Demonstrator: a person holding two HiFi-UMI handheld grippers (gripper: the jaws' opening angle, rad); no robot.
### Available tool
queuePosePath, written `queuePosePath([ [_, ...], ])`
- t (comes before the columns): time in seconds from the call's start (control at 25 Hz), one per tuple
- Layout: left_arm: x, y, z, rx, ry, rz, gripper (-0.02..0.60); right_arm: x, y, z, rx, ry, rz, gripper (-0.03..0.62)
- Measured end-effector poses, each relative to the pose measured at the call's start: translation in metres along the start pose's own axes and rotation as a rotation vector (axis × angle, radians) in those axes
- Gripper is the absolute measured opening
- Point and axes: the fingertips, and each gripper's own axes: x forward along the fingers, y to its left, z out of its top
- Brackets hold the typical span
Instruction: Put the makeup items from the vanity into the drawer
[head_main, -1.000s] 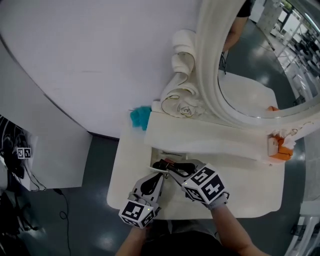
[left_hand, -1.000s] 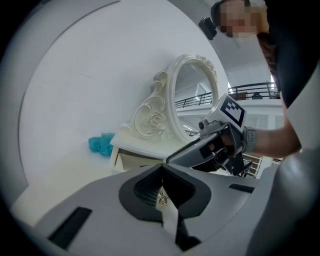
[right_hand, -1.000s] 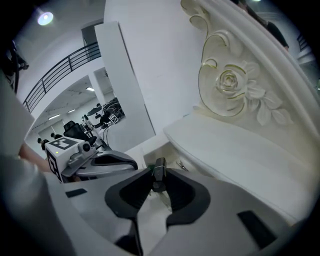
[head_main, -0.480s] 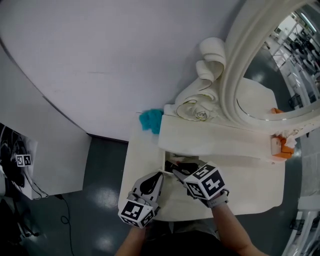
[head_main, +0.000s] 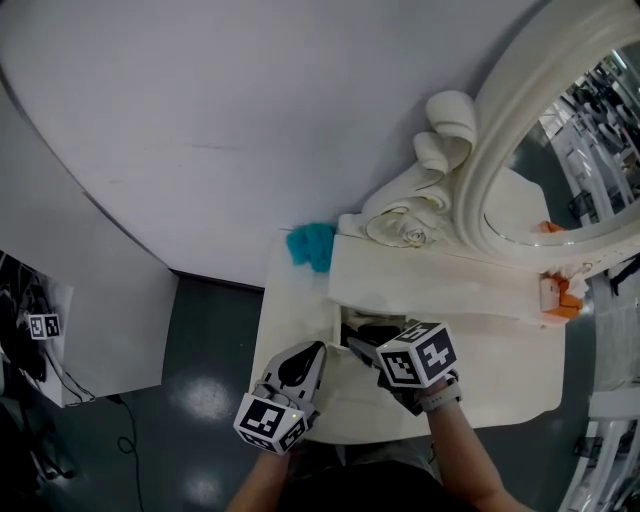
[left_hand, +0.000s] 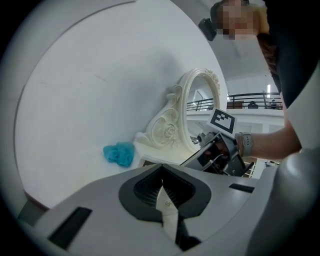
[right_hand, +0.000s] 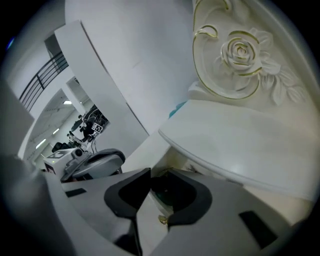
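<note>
Progress: part done, by my reading. Under the raised shelf of the cream-white carved vanity desk (head_main: 500, 385), the small open drawer (head_main: 346, 322) already holds dark items, too shadowed to sort. Pointing down into it is the right gripper (right_hand: 159, 186). Its jaws are partly apart and have just been opening a little. A dark-green round item (right_hand: 170, 196) sits between them, low in the drawer. The pads do not appear to press it, so I judge this a release, not a pick. Over the desk's front-left corner hangs the left gripper (left_hand: 161, 170), jaws together, nothing in them.

Left to do, probably:
- teal fluffy puff (head_main: 311, 246) at the desk's back-left corner, against the wall
- orange-and-white small pieces (head_main: 556, 296) at the shelf's right end, kind unclear

Whether either counts as makeup cannot be told. Drawer not yet closed.

Surface: desk top pale and glossy. An oval mirror in a thick cream frame (head_main: 520, 140) stands at the back edge, with a carved rose scroll (head_main: 412, 235) at its foot.

Room: white curved wall panel (head_main: 200, 120) behind. Dark grey polished floor (head_main: 205, 395) with light glints. Black cables (head_main: 30, 350) at far left.
</note>
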Motion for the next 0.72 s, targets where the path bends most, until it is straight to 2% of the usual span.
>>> queuePosePath([
  [0.16,-0.002,0.005,0.004,-0.002,-0.007,0.0,0.014,0.002,0.013,0.006,0.014,-0.017,0.055,0.12],
  [0.36,-0.003,0.006,0.004,0.002,-0.007,-0.01,0.014,0.005,0.016,0.008,-0.029,-0.023,0.037,0.121],
  [0.72,-0.006,0.005,0.004,0.006,-0.004,-0.016,0.014,0.001,0.019,-0.001,-0.043,-0.008,0.037,0.124],
])
